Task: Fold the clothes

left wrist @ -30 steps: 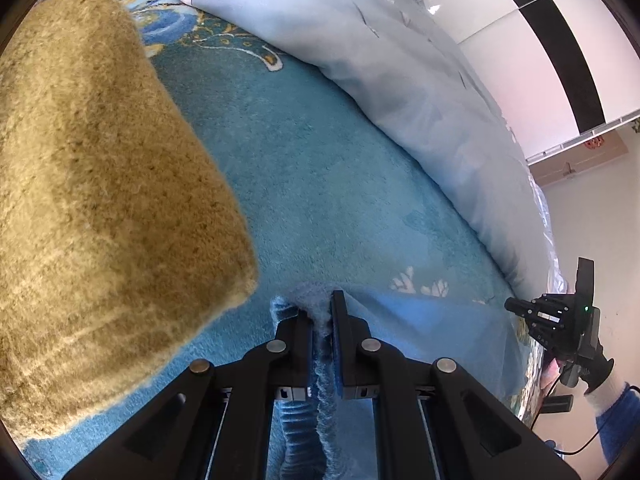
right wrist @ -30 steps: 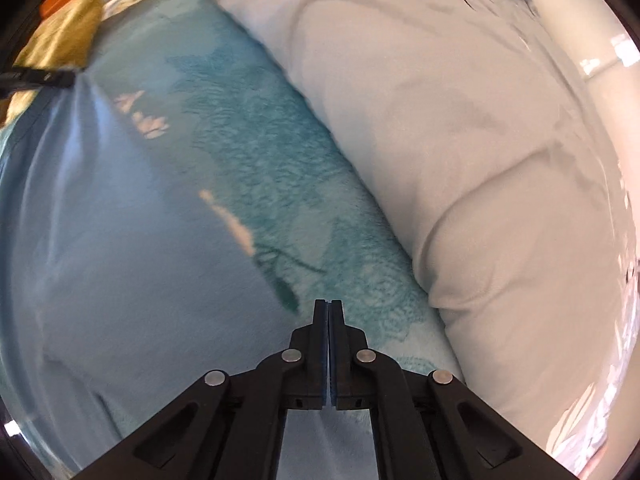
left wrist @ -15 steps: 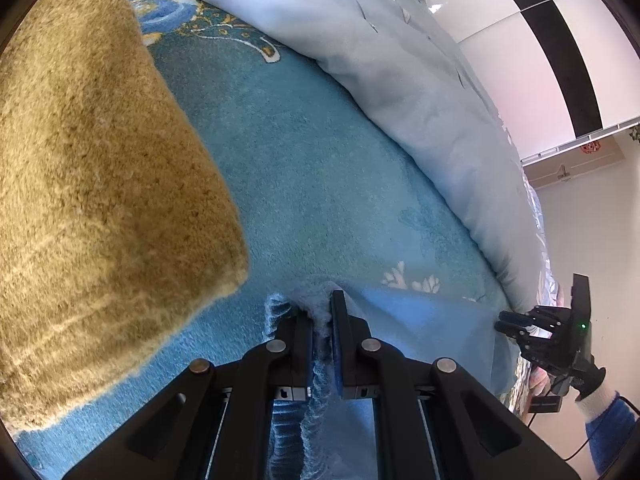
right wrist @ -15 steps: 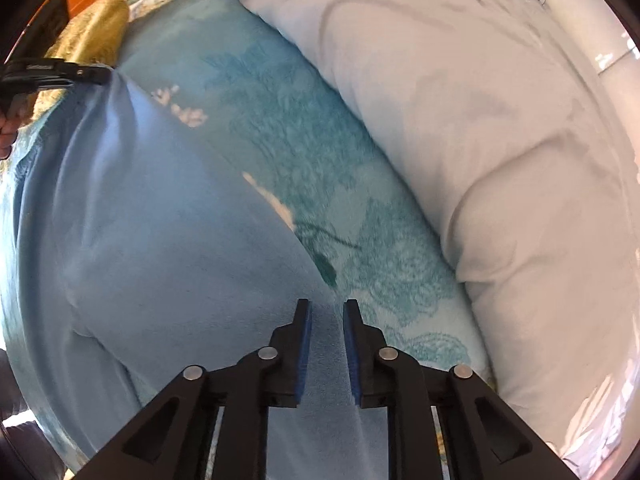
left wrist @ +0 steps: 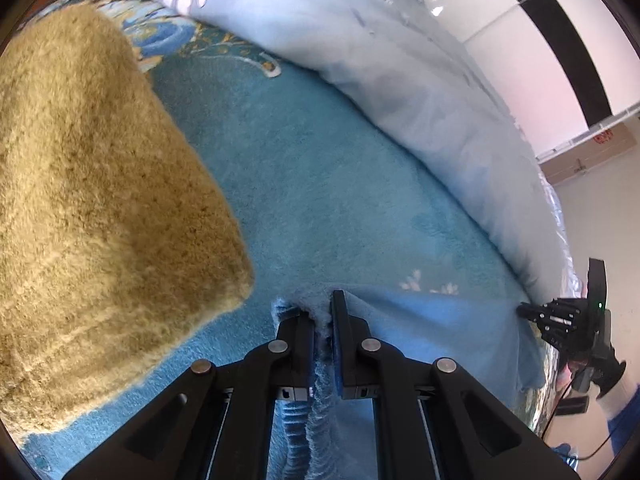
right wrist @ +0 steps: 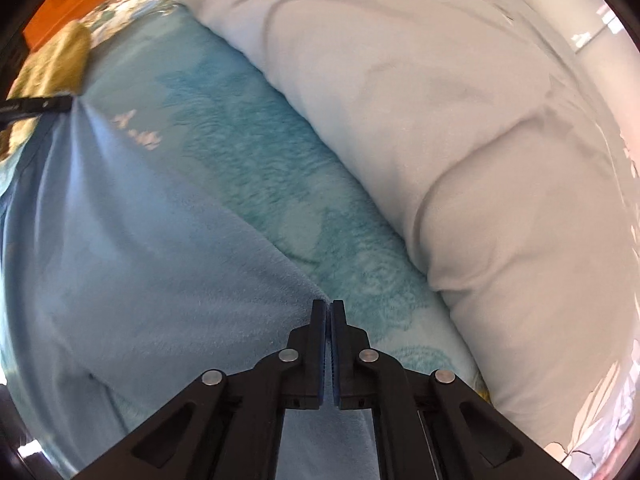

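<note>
The light blue garment point(right wrist: 132, 288) runs off the lower left of the right wrist frame, its far side unseen. The folded tan fleece point(left wrist: 92, 208) is cut by the left edge. The quilt point(right wrist: 460, 140) exceeds the frame at right.

Each camera looks along its own fingers, low and close over the bed; both see the light blue cloth point(left wrist: 420, 320).

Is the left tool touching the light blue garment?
Touching. In the left wrist view the left tool is shut on the light blue garment, its fuzzy edge bunched between the two fingers.
</note>
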Tool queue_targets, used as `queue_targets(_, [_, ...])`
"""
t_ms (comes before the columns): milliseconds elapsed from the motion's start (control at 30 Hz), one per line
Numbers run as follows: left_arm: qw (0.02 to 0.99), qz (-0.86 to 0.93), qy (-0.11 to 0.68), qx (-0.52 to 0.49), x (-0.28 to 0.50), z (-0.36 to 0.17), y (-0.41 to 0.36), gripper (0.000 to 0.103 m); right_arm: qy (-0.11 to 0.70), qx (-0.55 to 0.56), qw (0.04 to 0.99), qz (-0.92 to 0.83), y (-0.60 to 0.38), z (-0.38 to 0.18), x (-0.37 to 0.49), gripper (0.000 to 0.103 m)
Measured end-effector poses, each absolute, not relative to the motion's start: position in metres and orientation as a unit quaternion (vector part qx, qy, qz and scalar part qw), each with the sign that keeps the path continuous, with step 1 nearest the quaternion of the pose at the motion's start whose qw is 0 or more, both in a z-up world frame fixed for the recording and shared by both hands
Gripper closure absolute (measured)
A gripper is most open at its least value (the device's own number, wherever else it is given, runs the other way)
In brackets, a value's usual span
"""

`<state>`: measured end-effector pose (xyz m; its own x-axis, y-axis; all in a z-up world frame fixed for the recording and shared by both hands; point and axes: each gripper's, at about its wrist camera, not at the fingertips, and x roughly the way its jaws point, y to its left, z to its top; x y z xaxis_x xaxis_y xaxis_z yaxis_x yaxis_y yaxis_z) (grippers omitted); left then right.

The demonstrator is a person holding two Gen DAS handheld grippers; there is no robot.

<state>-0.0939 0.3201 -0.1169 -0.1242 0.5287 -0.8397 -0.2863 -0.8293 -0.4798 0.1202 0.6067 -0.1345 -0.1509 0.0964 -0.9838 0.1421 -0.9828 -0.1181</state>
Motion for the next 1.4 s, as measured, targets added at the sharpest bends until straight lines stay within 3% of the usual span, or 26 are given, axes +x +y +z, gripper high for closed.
queue_targets(200, [0.280,0.720,-0.103,-0.627,-0.093,-0.111,0.314,0.091,0.089,0.654,0.008,-0.751,0.599,-0.139,0.133,0.099])
queue_targets(333, [0.283,0.720,-0.089,-0.627,-0.073,-0.088,0.299,0.057,0.103,0.634,-0.020,-0.766,0.593,-0.115,0.151,0.077])
queue_targets(367, [0.281,0.724,-0.082,-0.625,-0.066,-0.081,0.294,0.050,0.093,0.627,-0.028,-0.773,0.592,-0.105,0.159,0.076])
queue_targets(467, [0.264,0.730,-0.062,-0.627,-0.042,-0.064,0.263,0.048,0.063,0.603,-0.059,-0.793,0.587,-0.075,0.185,0.068])
queue_targets(567, [0.232,0.715,-0.064,-0.657,-0.013,-0.072,0.250,0.048,0.007,0.579,-0.098,-0.809,0.633,-0.045,0.195,0.057])
queue_targets(633, [0.210,0.691,-0.090,-0.686,0.008,-0.083,0.227,0.048,-0.032,0.580,-0.124,-0.804,0.612,-0.039,0.214,0.052])
queue_targets(833, [0.192,0.637,-0.187,-0.723,0.040,-0.117,0.207,0.048,-0.171,0.609,-0.223,-0.742,0.586,-0.052,0.357,0.043])
queue_targets(1100, [0.197,0.622,-0.275,-0.706,0.048,-0.131,0.204,0.052,-0.377,0.552,-0.355,-0.653,0.594,-0.085,0.513,0.042])
queue_targets(1133, [0.195,0.624,-0.281,-0.703,0.048,-0.130,0.204,0.063,-0.396,0.541,-0.368,-0.645,0.597,-0.086,0.530,0.042])
queue_targets(1167, [0.193,0.625,-0.286,-0.701,0.049,-0.130,0.203,0.082,-0.413,0.528,-0.380,-0.637,0.600,-0.089,0.544,0.042])
queue_targets(1200, [0.192,0.624,-0.294,-0.698,0.049,-0.128,0.203,0.089,-0.429,0.515,-0.392,-0.631,0.604,-0.092,0.557,0.041])
queue_targets(1400, [0.183,0.649,-0.303,-0.674,0.044,-0.106,0.197,0.095,-0.490,0.448,-0.430,-0.612,0.627,-0.111,0.607,0.041])
